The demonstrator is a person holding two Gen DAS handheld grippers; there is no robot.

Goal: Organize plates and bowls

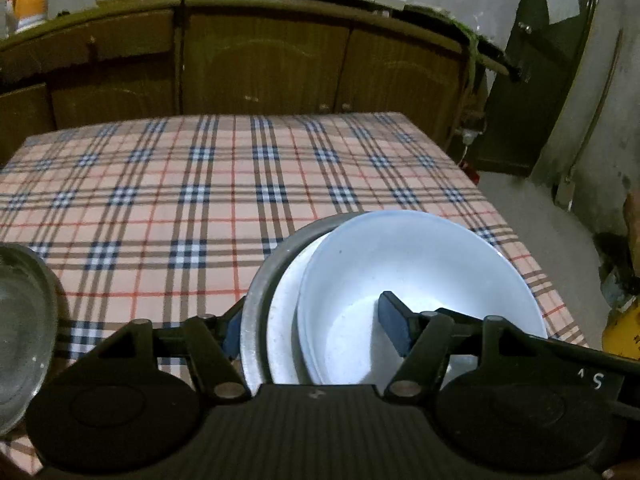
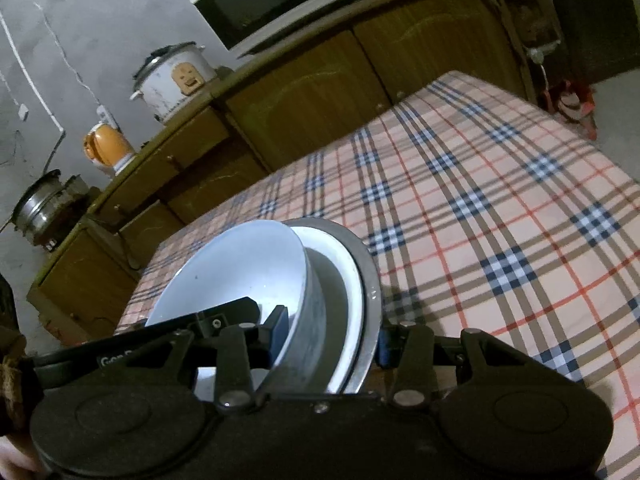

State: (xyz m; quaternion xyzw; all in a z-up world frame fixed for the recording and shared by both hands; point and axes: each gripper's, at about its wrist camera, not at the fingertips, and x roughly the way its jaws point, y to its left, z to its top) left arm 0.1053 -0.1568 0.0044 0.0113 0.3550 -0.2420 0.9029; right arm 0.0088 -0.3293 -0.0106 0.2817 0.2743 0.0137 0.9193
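You have a nested stack: a white bowl (image 1: 420, 280) sits in a white plate (image 1: 284, 320), which sits in a metal plate (image 1: 260, 292), near the surface (image 1: 160, 200) edge. Your left hand-held gripper (image 1: 310, 326) straddles the stack's rims, one finger inside the bowl, one outside the metal plate, jaws wide but apparently clamping. Your right hand-held gripper (image 2: 332, 330) holds the same stack likewise. Stacking looks largely done; a glass dish (image 1: 20, 320) at the left edge seems left over. Contact points are hidden behind the rims, so grip firmness is unclear.
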